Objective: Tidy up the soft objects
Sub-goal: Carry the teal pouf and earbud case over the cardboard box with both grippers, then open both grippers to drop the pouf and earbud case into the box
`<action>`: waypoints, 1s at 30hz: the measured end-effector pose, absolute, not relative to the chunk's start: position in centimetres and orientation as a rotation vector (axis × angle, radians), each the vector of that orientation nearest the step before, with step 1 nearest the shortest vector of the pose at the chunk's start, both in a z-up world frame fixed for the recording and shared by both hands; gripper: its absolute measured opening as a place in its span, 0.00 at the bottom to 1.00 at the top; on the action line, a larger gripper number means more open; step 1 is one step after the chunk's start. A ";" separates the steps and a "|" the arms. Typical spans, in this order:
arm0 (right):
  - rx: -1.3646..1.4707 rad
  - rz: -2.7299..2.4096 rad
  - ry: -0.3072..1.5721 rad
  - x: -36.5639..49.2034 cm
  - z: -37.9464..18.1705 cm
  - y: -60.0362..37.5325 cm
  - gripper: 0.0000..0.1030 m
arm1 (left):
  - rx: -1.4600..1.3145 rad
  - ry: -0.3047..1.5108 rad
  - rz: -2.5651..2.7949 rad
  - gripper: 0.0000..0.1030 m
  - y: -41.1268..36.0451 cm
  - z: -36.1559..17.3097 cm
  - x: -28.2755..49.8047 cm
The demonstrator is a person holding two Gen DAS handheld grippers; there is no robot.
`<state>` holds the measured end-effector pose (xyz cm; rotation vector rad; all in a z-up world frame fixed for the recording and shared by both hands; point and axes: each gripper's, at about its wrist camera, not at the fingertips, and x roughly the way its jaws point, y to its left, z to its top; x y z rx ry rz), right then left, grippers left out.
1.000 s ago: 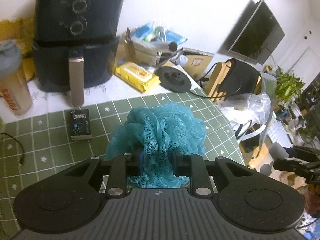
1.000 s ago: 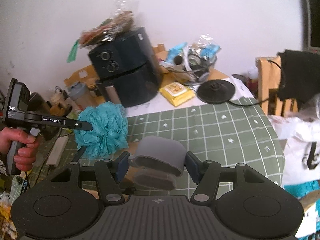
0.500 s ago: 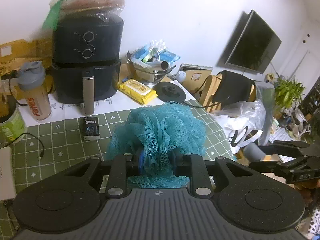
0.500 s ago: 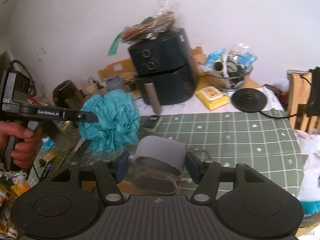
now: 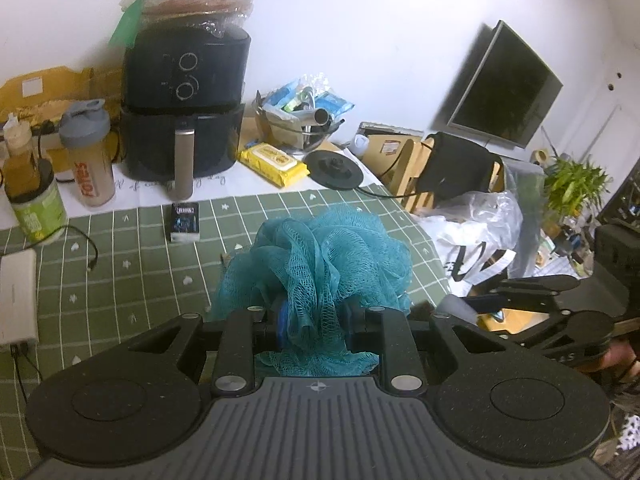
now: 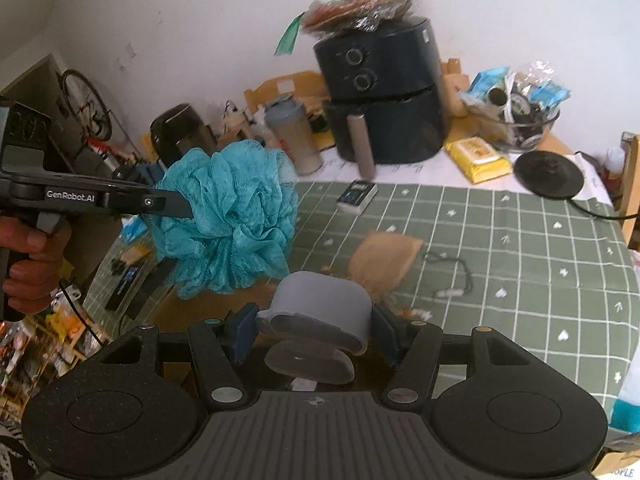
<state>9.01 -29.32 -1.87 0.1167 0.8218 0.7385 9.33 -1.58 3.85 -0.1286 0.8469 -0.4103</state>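
Observation:
My left gripper (image 5: 314, 322) is shut on a teal mesh bath pouf (image 5: 324, 260) and holds it up above the green checked tablecloth (image 5: 132, 264). The pouf also shows in the right wrist view (image 6: 228, 216), held by the left gripper (image 6: 184, 208) at the left. My right gripper (image 6: 314, 330) is shut on a soft grey rounded object (image 6: 320, 308) and holds it above the near table edge. In the left wrist view the right gripper (image 5: 472, 304) shows at the right, beyond the table's corner.
On the tablecloth (image 6: 520, 248) lie a tan pouch (image 6: 384, 256), a small black box (image 6: 357, 197) and a cable (image 6: 452, 276). At the back stand a black air fryer (image 5: 184, 112), a shaker bottle (image 5: 88, 160), yellow wipes (image 5: 272, 162) and a black round base (image 5: 338, 169).
Both grippers have pulled back and up from the table with their loads, so more of the table and room shows. Both grips are unchanged.

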 end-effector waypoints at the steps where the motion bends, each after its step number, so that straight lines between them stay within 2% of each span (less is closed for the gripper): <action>1: 0.114 0.743 0.827 8.9 -2.0 -29.2 0.62 | -0.134 0.849 -0.407 0.24 -1.6 3.8 9.0; 9: 0.089 0.766 0.847 8.0 -1.9 -28.7 0.62 | -0.169 0.861 -0.383 0.24 -1.4 3.7 6.9; 13: 0.062 0.779 0.870 7.9 -2.2 -28.1 0.66 | -0.177 0.874 -0.371 0.24 -1.4 3.7 6.0; 14: 0.041 0.769 0.876 7.9 -2.3 -27.8 0.68 | -0.177 0.879 -0.366 0.24 -1.4 3.6 5.9; 16: 0.012 0.754 0.880 7.7 -2.6 -27.5 0.85 | -0.175 0.893 -0.357 0.24 -1.5 3.4 5.5; 18: 0.003 0.748 0.874 7.4 -2.6 -27.4 0.94 | -0.177 0.907 -0.348 0.24 -1.4 3.2 5.0; 28: 0.013 0.737 0.876 6.8 -2.8 -27.9 0.95 | -0.160 0.954 -0.328 0.25 -1.8 2.5 3.5; 30: 0.017 0.732 0.875 6.7 -2.7 -28.1 0.96 | -0.134 0.955 -0.314 0.34 -2.1 2.3 3.4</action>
